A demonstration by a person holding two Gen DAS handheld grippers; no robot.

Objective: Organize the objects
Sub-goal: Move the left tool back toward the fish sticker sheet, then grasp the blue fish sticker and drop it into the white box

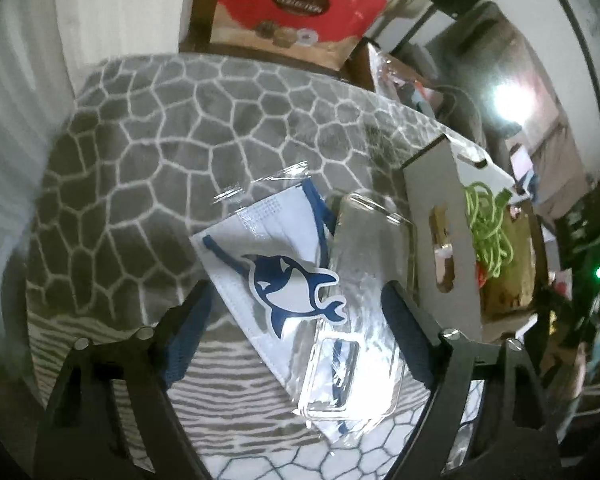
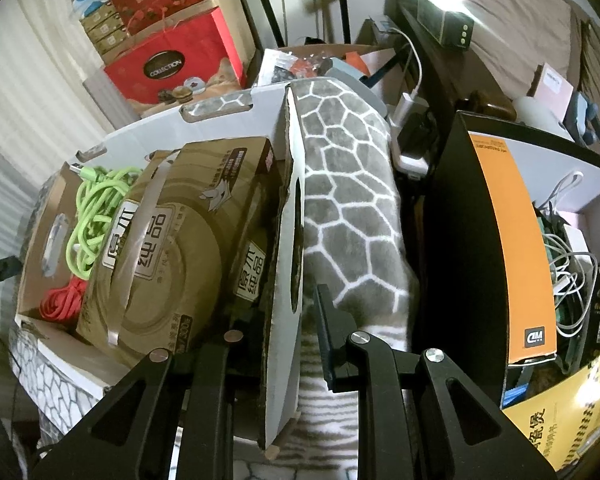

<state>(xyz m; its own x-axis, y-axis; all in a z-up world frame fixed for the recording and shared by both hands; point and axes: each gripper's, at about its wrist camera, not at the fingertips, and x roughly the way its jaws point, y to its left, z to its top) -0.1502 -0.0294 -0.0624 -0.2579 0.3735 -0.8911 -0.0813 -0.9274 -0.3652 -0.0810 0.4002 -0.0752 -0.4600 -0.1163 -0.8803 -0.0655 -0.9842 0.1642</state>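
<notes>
Left gripper hangs over the grey blanket with a white cobble pattern, jaws spread wide and gripping nothing; between the two blue-padded fingers lie a clear plastic phone case and, under its left edge, a white face mask in a clear wrapper with blue ear loops. A blue-and-white whale sticker rests across both, overlapping mask and case. None of the three touches the pads. Just beyond the case, to its right, stands the white-faced corrugated cardboard box with cut-out handles, holding a tangle of lime-green cable. Right gripper is clenched on the near side wall of that same box, one finger inside and one outside; the inner finger is mostly hidden by the wall. Inside the box, a brown paper-wrapped pack with printed characters leans at a tilt, the green cable and a red cord beside it at the left. Right of the box the blanket drapes down, then a black-and-orange carton. Farthest off, red gift boxes marked "COLLECTION" are stacked by the wall.
</notes>
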